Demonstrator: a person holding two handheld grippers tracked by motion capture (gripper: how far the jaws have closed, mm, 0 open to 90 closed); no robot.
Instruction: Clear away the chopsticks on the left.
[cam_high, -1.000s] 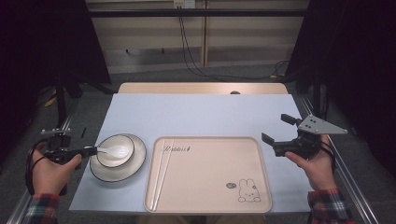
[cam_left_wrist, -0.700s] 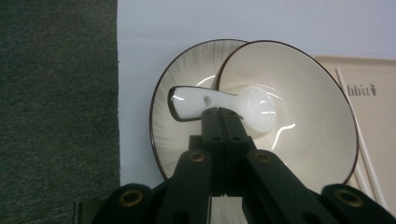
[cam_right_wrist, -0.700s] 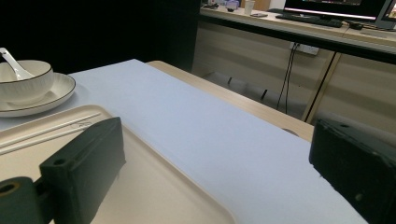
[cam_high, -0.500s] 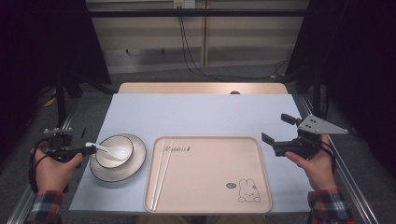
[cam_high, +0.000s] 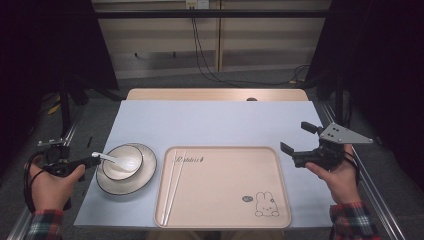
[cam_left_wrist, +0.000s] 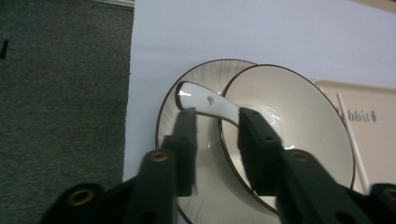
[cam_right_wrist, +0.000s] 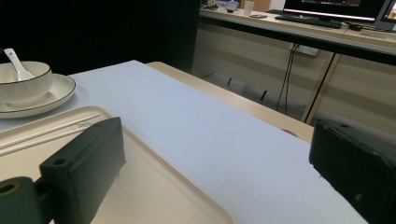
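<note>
A white spoon (cam_high: 114, 160) (cam_left_wrist: 210, 102) lies in a white bowl (cam_high: 122, 161) (cam_left_wrist: 299, 116), its handle sticking out over the left rim. The bowl stands on a dark-rimmed plate (cam_high: 126, 182) (cam_left_wrist: 166, 121). My left gripper (cam_high: 95, 160) (cam_left_wrist: 218, 116) sits at the handle's end. Its jaws have just been opening and stand apart on either side of the handle, and the pads do not press on it. At the table's right, my right gripper (cam_high: 297, 137) (cam_right_wrist: 217, 140) is held open wide above the mat, with nothing between its jaws.
A beige tray (cam_high: 225, 185) (cam_right_wrist: 140, 186) with a rabbit drawing lies at the front middle, and a pair of white chopsticks (cam_high: 172, 185) (cam_right_wrist: 46, 133) lies along its left side. The pale blue mat (cam_high: 215, 122) ends just left of the plate.
The left jaws, which were shut on the spoon's handle, have parted and the spoon now rests in the bowl. The left hand has shifted only slightly. The right hand has not moved.
</note>
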